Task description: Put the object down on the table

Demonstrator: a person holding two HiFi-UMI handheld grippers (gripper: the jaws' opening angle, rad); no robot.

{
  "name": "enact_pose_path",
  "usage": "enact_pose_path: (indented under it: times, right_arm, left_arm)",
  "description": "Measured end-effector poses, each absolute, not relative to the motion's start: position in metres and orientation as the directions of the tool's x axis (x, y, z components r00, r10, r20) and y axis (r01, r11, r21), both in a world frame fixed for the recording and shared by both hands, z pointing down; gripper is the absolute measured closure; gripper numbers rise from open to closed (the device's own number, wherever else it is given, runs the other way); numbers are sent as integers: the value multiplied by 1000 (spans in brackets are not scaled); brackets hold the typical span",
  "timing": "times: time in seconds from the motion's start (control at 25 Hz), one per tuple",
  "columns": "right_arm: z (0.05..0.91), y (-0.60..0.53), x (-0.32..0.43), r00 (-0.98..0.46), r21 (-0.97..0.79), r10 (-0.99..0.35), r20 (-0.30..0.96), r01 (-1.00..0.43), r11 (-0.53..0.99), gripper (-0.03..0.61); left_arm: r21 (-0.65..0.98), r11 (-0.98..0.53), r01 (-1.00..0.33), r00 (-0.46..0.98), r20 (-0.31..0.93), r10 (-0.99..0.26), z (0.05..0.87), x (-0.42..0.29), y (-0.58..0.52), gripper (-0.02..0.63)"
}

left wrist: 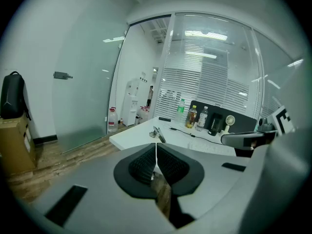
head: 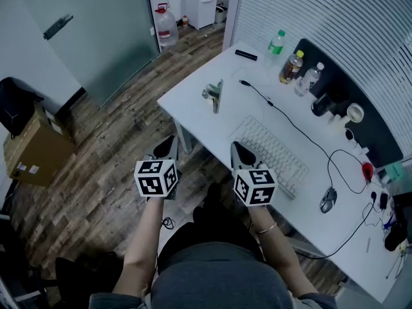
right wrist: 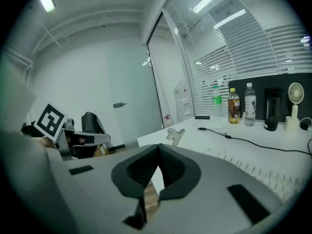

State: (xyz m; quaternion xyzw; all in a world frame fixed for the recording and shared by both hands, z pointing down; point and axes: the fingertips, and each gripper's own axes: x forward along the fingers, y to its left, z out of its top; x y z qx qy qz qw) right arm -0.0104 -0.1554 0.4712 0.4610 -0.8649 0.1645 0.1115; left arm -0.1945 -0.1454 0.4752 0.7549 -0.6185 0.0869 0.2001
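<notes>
The clip [head: 214, 95] is small, silvery and partly translucent; it rests on the white table [head: 193, 111], near the left edge, close to the corner.

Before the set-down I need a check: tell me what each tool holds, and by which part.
Nothing is held. The left tool and right tool both have their jaws shut together with nothing between them.

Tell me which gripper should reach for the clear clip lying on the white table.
Right, narrowly. The right gripper sits at the white table's edge beside the white keyboard, the clear clip just ahead. The left gripper hangs over the wooden floor. Both are shut, empty.
</notes>
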Motion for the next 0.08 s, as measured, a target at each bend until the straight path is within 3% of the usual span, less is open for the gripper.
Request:
enact_pose_path:
  times: [0.08]
  right_arm:
    - [473, -156, -9, -546, -183, -762, 348, -837, 516, 578]
  left_arm:
    - [194, -158, -968, 223, 382, -897, 476, -194, -146, 588]
